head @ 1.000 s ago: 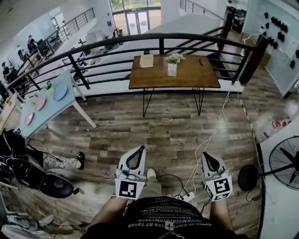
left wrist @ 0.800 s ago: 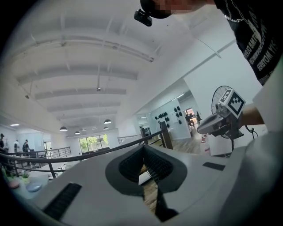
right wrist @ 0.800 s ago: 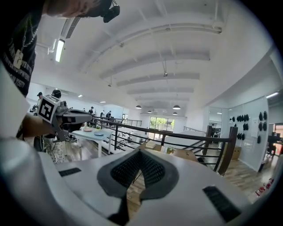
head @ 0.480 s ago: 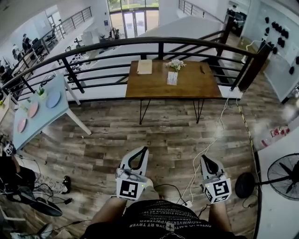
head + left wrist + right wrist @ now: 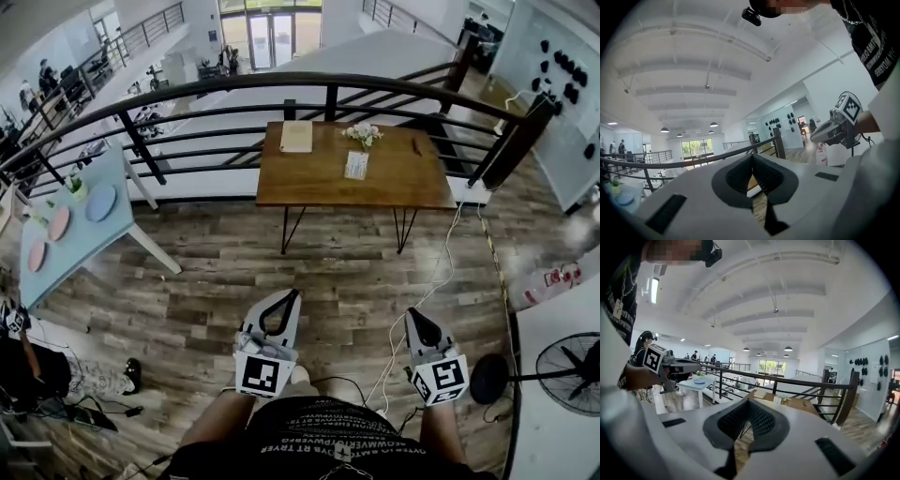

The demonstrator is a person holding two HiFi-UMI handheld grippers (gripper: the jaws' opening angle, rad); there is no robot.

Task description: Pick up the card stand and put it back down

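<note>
The card stand [image 5: 356,165], a small white upright card, sits mid-top on a wooden table [image 5: 412,183] by the railing, beside a little flower vase [image 5: 363,134]. It shows small and far in the right gripper view, as the card stand [image 5: 777,400] past the jaws. My left gripper [image 5: 284,300] and right gripper [image 5: 412,315] are held low in front of the person's body, well short of the table, over the wood floor. Both point ahead with jaws shut and nothing between them. The left gripper [image 5: 752,157] and right gripper [image 5: 749,403] show tips meeting.
A tan notebook [image 5: 296,136] and a pen [image 5: 415,146] also lie on the table. A black railing [image 5: 234,86] runs behind it. A pale blue table [image 5: 80,234] with plates stands left, a floor fan [image 5: 572,370] right, and a white cable [image 5: 427,277] crosses the floor.
The person has walked forward: the wooden table and railing have drawn slightly nearer and the blue table has slid left. Both grippers keep their pose, still shut.
</note>
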